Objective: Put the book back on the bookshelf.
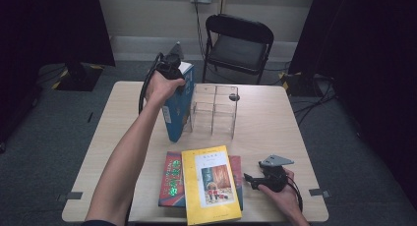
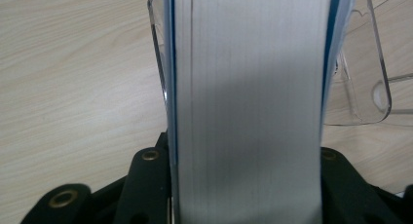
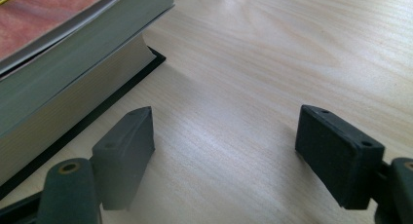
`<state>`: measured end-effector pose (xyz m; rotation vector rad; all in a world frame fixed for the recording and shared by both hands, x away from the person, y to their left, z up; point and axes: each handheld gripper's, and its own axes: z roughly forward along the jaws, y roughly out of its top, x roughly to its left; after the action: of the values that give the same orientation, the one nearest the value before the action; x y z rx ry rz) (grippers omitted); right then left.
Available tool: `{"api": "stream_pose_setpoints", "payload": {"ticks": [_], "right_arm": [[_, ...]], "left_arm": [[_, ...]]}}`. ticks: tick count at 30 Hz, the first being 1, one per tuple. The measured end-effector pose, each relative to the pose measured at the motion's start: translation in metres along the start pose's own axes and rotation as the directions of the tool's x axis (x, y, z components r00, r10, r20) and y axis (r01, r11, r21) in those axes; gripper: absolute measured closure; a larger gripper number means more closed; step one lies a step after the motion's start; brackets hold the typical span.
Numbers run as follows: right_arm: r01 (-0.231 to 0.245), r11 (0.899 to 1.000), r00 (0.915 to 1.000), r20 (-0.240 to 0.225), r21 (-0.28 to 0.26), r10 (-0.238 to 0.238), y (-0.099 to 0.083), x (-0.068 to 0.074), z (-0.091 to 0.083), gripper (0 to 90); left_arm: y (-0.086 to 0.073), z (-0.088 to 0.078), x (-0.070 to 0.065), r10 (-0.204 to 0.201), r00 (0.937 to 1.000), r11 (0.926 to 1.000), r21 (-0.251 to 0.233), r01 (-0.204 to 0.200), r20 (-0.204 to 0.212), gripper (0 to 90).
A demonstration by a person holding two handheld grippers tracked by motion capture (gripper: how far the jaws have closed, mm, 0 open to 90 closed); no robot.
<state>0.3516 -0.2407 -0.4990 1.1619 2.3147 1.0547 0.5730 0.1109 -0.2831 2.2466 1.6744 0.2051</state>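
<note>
Blue-covered and thick, the book (image 1: 176,105) stands upright on the pale wood-grain desk (image 1: 275,123), clenched at its top by the left gripper (image 1: 173,69), whose black jaws press both covers around the smooth grey block of page edges. It stands toward the desk's far edge, just beside the clear acrylic rack (image 1: 216,108) with its thin rounded-corner dividers. Near the desk's near edge a glossy yellow book (image 1: 210,184) lies flat on a red book (image 1: 172,179). At the near right corner the right gripper (image 1: 252,181) rests with its matte rectangular pads apart, released and holding nothing.
</note>
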Motion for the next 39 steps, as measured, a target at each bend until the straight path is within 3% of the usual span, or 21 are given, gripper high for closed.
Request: {"api": "stream_pose_setpoints", "payload": {"ticks": [4,6,8,9,11,13,15,18,19,20,22,25,26,27,30,31,33,35,36,37,39], "right_arm": [[0.002,1.0,1.0,0.0,0.001,-0.002,0.0,0.001,0.0,21.9],[0.004,1.0,1.0,0.001,0.002,-0.004,0.0,0.001,0.0,21.9],[0.002,1.0,1.0,-0.001,0.0,-0.002,0.0,0.001,0.0,21.9],[0.002,1.0,1.0,-0.001,0.001,-0.002,0.0,0.001,0.0,21.9],[0.004,1.0,1.0,0.001,0.002,-0.004,0.0,0.001,0.0,21.9],[0.004,1.0,1.0,0.001,0.001,-0.004,0.0,0.001,0.0,21.9],[0.002,1.0,1.0,0.002,0.003,-0.002,0.0,0.001,0.0,21.9],[0.008,1.0,1.0,0.003,0.002,-0.008,0.0,0.001,0.0,21.9],[0.009,1.0,1.0,0.004,0.002,-0.009,0.0,0.001,0.0,21.9],[0.006,1.0,1.0,0.003,0.002,-0.006,0.0,0.001,0.0,21.9],[0.005,1.0,1.0,0.003,0.001,-0.005,0.0,0.001,0.0,21.9],[0.011,1.0,0.9999,0.006,0.003,-0.011,0.0,0.002,0.0,21.9],[0.01,1.0,0.9999,0.006,0.003,-0.01,0.0,0.002,0.0,21.9],[0.011,1.0,0.9999,0.007,0.003,-0.011,0.0,0.002,0.0,21.9],[0.011,1.0,0.9999,0.007,0.003,-0.011,0.0,0.002,0.0,21.9],[0.011,1.0,0.9999,0.007,0.003,-0.011,0.0,0.002,0.0,21.9],[0.011,1.0,0.9999,0.008,0.003,-0.011,0.0,0.002,0.0,21.9],[0.013,1.0,0.9999,0.009,0.003,-0.013,0.0,0.002,0.0,22.0],[0.013,1.0,0.9999,0.009,0.003,-0.013,0.0,0.002,0.0,21.9],[0.011,1.0,0.9999,0.008,0.003,-0.011,0.0,0.002,0.0,22.0],[0.011,1.0,0.9999,0.008,0.003,-0.011,0.0,0.002,0.0,21.9]], "left_arm": [[-0.005,-0.004,0.001,0.012,0.9998,0.9994,-0.034,-0.011,0.018,53.3],[-0.007,-0.006,0.002,0.034,0.9994,0.9986,-0.04,-0.033,0.004,52.6],[-0.012,-0.009,0.004,0.029,0.9996,0.9958,-0.087,-0.029,0.004,47.7],[-0.015,-0.01,0.004,0.025,0.9997,0.9951,-0.096,-0.026,-0.007,44.3],[-0.02,-0.009,0.007,0.059,0.9973,0.9918,-0.11,-0.064,-0.044,46.3],[-0.028,-0.009,0.015,0.013,0.9999,0.9863,-0.165,-0.013,0.003,46.4],[-0.032,-0.01,0.021,-0.008,0.999,0.9797,-0.2,0.016,0.045,46.1],[-0.043,-0.015,0.026,-0.003,0.9959,0.9577,-0.286,0.029,0.09,44.4],[-0.049,-0.018,0.027,0.008,0.9962,0.9414,-0.337,0.022,0.087,44.3],[-0.052,-0.018,0.027,0.014,0.9964,0.9354,-0.353,0.016,0.083,44.3],[-0.058,-0.02,0.027,0.029,0.9959,0.9167,-0.4,0.008,0.085,43.3],[-0.071,-0.018,0.024,0.053,0.9964,0.8726,-0.488,-0.014,0.067,41.0],[-0.076,-0.015,0.023,0.069,0.9962,0.8626,-0.505,-0.033,0.053,40.4],[-0.08,-0.011,0.022,0.083,0.9955,0.8571,-0.513,-0.048,0.046,39.1],[-0.093,0.001,0.022,0.082,0.9956,0.8294,-0.557,-0.044,0.044,39.8],[-0.097,0.005,0.023,0.084,0.9961,0.8266,-0.56,-0.054,0.027,41.3],[-0.101,0.015,0.023,0.089,0.9951,0.8193,-0.571,-0.05,0.042,42.4],[-0.105,0.024,0.022,0.079,0.9967,0.8176,-0.573,-0.053,0.019,42.8],[-0.106,0.028,0.022,0.085,0.996,0.8104,-0.583,-0.054,0.027,43.0],[-0.107,0.032,0.021,0.084,0.9963,0.808,-0.587,-0.056,0.02,43.9],[-0.109,0.038,0.019,0.073,0.9973,0.7949,-0.603,-0.067,-0.015,46.3]]}}
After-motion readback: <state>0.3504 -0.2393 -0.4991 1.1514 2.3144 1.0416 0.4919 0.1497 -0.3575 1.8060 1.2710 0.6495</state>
